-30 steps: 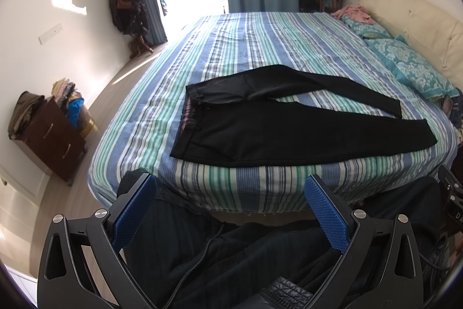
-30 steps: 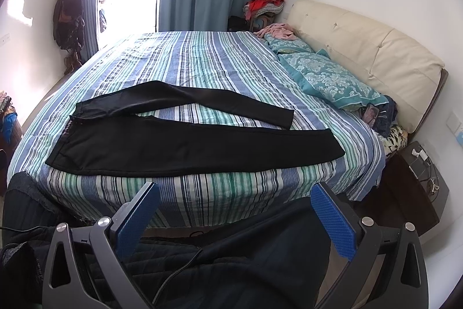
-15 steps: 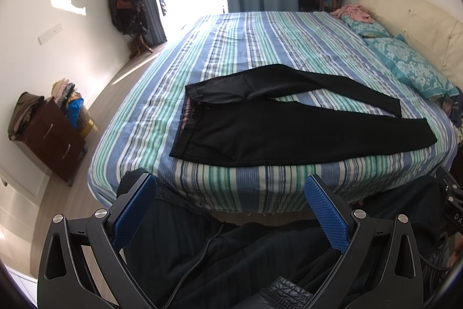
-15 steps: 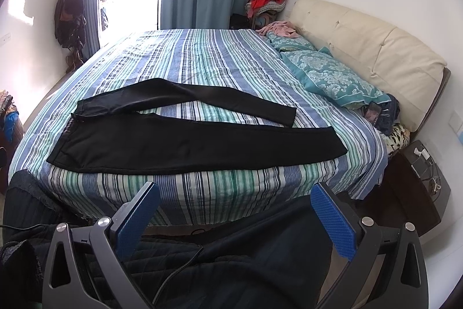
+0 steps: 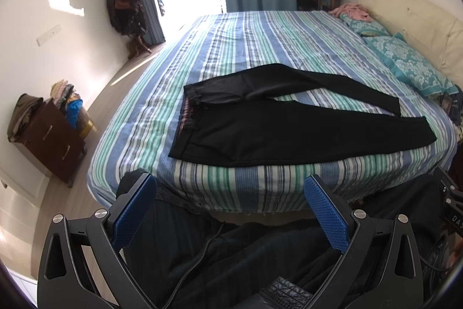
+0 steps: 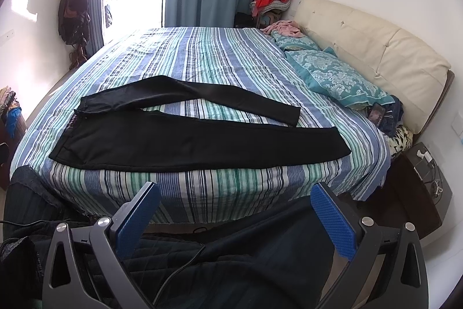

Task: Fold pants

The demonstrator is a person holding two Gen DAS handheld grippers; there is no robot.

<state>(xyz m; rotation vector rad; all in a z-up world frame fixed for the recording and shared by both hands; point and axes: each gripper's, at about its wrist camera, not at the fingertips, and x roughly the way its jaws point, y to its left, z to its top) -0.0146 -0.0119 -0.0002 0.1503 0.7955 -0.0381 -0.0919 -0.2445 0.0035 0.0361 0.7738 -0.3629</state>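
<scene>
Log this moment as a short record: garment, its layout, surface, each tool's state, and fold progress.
garment: black pants
layout: spread flat, legs apart in a V, waistband toward the left
surface: striped bed, near its front edge
left tool: open, holding nothing, short of the bed
right tool: open, holding nothing, short of the bed
fold progress: not yet begun
nearby: teal pillow by the headboard

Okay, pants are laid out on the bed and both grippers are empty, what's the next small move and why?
Probably reach the right hand-held gripper forward toward the far leg's cuff. The black pants lie flat with their legs splayed apart on the striped bed, and both it and the left hand-held gripper are open, short of the mattress edge.
</scene>
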